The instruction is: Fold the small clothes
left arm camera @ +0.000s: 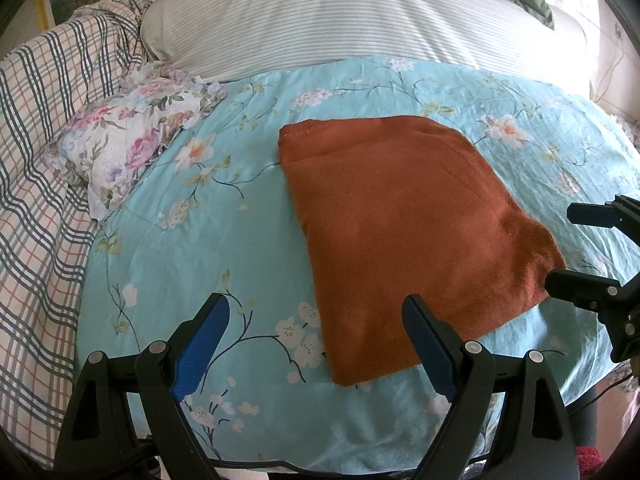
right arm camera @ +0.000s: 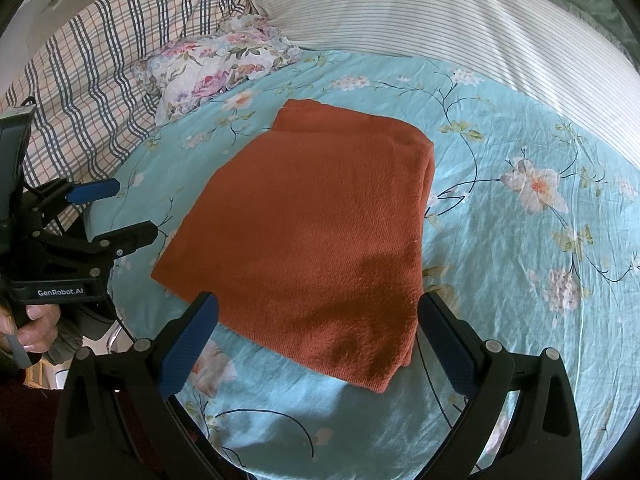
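Observation:
A rust-orange knitted garment (left arm camera: 404, 224) lies folded into a flat rectangle on the turquoise floral bedsheet (left arm camera: 208, 248); it also shows in the right wrist view (right arm camera: 316, 248). My left gripper (left arm camera: 316, 312) is open and empty, hovering over the garment's near left edge. My right gripper (right arm camera: 318, 312) is open and empty, just above the garment's near edge. The right gripper shows at the right edge of the left wrist view (left arm camera: 564, 244), by the garment's right corner. The left gripper shows at the left of the right wrist view (right arm camera: 134, 210), beside the garment's left corner.
A floral pillow (left arm camera: 132, 132) lies at the left, with a plaid blanket (left arm camera: 40, 160) beyond it. A striped white duvet (left arm camera: 360, 20) is bunched along the back. The bed's near edge runs below both grippers. A hand (right arm camera: 36, 328) holds the left gripper's handle.

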`<state>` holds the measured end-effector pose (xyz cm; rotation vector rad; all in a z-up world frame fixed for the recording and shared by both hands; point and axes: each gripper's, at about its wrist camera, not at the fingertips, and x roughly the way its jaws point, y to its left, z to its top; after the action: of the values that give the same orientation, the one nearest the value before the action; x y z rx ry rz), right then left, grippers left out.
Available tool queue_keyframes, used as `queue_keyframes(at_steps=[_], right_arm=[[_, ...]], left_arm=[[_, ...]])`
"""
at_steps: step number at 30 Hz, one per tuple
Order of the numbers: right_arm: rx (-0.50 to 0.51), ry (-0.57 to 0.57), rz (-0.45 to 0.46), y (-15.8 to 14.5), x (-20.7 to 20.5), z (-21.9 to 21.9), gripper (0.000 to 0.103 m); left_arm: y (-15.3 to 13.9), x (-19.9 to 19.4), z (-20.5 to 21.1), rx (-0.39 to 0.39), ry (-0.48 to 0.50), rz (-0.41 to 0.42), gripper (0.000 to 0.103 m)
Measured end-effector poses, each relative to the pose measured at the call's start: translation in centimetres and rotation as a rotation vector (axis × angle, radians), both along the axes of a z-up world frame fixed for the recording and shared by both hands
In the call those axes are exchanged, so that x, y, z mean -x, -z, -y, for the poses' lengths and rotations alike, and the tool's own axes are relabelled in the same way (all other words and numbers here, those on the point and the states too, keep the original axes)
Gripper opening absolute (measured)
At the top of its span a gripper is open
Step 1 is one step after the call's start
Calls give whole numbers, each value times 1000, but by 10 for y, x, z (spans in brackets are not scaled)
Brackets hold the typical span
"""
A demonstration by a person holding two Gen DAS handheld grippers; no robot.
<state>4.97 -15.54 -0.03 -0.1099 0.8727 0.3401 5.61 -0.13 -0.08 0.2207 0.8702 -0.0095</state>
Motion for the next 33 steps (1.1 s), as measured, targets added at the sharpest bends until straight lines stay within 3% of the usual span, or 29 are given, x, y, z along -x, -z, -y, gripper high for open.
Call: queue_keyframes(at_steps=[33], right_arm=[[-1,0,5,-7,-1,-4,100]], left_arm=[[-6,0,5,4,10,7,89]])
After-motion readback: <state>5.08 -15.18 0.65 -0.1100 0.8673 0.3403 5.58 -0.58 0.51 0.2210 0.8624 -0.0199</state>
